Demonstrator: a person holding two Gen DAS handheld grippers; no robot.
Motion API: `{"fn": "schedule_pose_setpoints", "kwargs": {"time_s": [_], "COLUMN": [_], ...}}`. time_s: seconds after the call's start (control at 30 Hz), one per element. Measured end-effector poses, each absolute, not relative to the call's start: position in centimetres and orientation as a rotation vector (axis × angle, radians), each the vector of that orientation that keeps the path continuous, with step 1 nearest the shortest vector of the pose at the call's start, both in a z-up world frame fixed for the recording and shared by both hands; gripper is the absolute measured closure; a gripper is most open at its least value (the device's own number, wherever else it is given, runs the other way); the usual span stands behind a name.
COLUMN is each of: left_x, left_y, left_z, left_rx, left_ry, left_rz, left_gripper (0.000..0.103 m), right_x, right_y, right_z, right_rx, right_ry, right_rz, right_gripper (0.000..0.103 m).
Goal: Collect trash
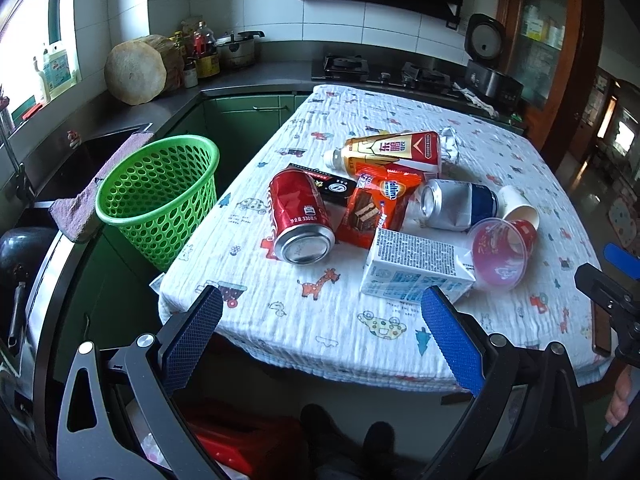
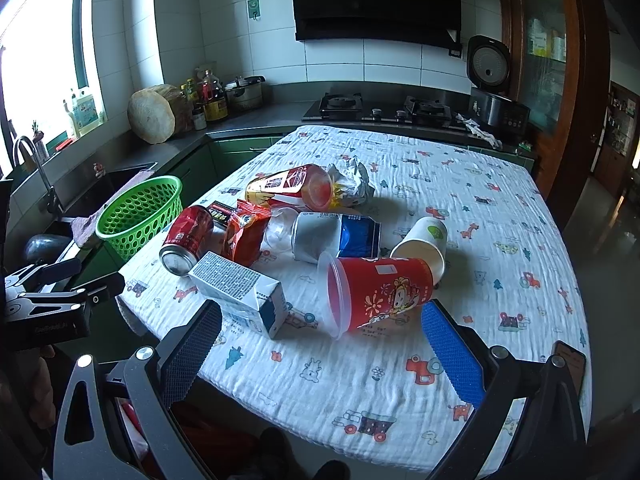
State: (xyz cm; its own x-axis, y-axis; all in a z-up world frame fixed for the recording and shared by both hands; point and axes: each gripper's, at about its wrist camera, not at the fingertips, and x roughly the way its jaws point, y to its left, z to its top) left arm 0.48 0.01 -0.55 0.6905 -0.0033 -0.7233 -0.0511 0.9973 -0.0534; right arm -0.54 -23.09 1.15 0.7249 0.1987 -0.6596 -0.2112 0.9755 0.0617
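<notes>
On the white printed tablecloth (image 1: 320, 312) lie a dented red soda can (image 1: 300, 216) and other trash; both the left gripper (image 1: 320, 332) and right gripper (image 2: 320, 340) are spread wide, holding nothing.

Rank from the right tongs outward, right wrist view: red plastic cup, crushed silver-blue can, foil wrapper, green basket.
1. Red plastic cup, on its side just ahead of the right tongs.
2. Crushed silver-blue can, mid-pile behind the cup.
3. Foil wrapper, at the pile's back.
4. Green basket, off the table, far left.

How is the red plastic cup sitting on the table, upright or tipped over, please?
Tipped over: the red plastic cup lies on its side, its open mouth facing the white carton.
</notes>
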Motion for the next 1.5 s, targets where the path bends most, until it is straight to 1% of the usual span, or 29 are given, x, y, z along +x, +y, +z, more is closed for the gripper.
{"fn": "schedule_pose_setpoints", "kwargs": {"time_s": [1.03,1.5], "left_x": [0.7,1.4], "left_y": [0.5,1.6], "left_z": [-0.4,-1.0], "left_rx": [-0.075,-0.07], "left_ry": [0.796,0.807], "left_rz": [0.037,0.047], "left_gripper": [0.005,0.005], "right_x": [-0.4,0.8], "right_y": [-23.0,-23.6], "right_z": [1.0,-0.7], "right_rx": [-0.017,-0.057], "right_ry": [0.726,0.735], "right_rz": [0.229,0.322], "right_gripper": [0.006,0.006]}}
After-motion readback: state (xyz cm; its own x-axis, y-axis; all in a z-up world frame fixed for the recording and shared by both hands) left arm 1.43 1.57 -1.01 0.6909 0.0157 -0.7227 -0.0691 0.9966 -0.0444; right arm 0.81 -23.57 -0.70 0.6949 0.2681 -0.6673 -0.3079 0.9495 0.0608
